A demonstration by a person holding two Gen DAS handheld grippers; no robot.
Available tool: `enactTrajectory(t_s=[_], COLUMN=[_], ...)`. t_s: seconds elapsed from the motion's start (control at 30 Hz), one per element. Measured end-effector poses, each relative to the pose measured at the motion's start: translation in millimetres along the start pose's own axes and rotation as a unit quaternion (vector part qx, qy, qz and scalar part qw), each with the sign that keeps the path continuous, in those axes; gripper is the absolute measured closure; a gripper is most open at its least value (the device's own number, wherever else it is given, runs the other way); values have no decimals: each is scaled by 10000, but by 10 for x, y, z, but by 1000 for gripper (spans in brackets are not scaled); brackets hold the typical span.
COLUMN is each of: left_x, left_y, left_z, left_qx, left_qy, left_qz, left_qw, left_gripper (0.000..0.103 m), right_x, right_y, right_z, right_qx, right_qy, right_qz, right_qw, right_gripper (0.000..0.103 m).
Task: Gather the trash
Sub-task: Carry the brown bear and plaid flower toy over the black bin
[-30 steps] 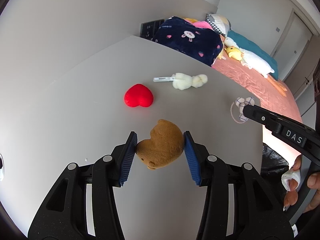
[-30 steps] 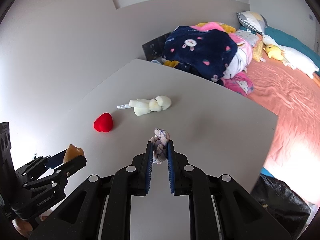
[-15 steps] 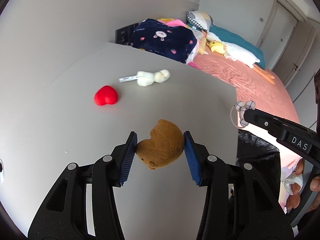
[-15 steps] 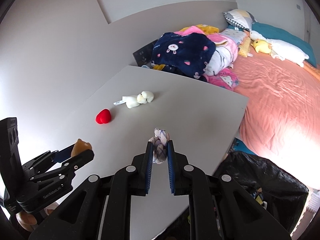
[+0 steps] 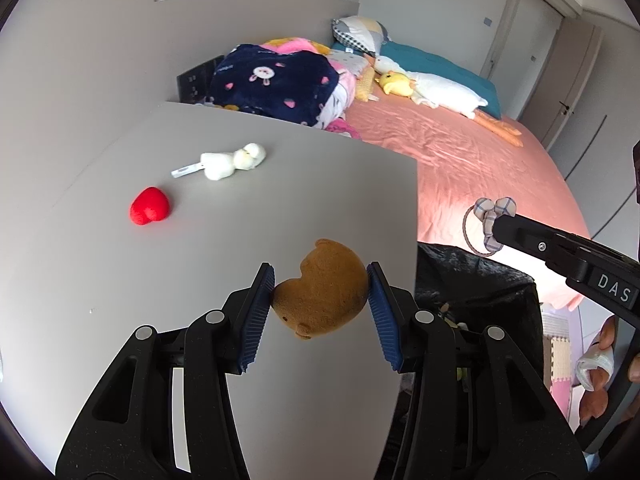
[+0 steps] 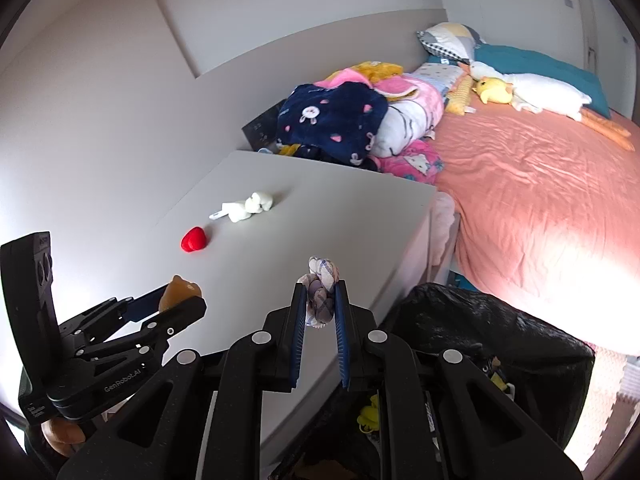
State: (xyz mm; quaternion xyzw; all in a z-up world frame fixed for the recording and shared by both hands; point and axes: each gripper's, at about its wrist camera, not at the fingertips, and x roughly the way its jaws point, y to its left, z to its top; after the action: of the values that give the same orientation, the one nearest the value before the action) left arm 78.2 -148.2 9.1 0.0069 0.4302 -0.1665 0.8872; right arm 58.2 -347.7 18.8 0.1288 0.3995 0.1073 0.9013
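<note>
The left hand-held gripper (image 5: 320,300) is clamped on a brown plush bear head (image 5: 322,294), its blue ribbed pads pressing both sides; the toy hangs above the near part of the grey bench (image 5: 280,184), close to its right edge. The right hand-held gripper (image 6: 321,304) is closed narrowly on a plaid fabric hair tie (image 6: 320,292). In the left wrist view, the tie's elastic loop dangles free of the fingertips, over the gap between the bench edge and the bed (image 5: 480,168).

A black trash bag (image 6: 492,332) stands open just beside the bench's right edge, below and to the right of both grippers, with a few small yellow bits visible inside. Farther back on the bench lie a red heart (image 5: 151,211) and, beyond it, a white plush toy (image 5: 234,160) with a small white tag, the two apart from each other.
</note>
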Motion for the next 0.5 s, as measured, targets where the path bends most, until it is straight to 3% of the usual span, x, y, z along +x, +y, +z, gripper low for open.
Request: enactTrajectory(t_s=[0.5], left_x=[63], left_y=[-619], left_z=[67], left_qx=[576], left_qy=[47], left_qz=[-368], left_qw=[9976], left_gripper=[56], right_x=[-454], right_y=[-492], right_z=[-147], right_qx=[466], right_qy=[-305], right_qz=[-299], right_qw=[9980], right_gripper=[88])
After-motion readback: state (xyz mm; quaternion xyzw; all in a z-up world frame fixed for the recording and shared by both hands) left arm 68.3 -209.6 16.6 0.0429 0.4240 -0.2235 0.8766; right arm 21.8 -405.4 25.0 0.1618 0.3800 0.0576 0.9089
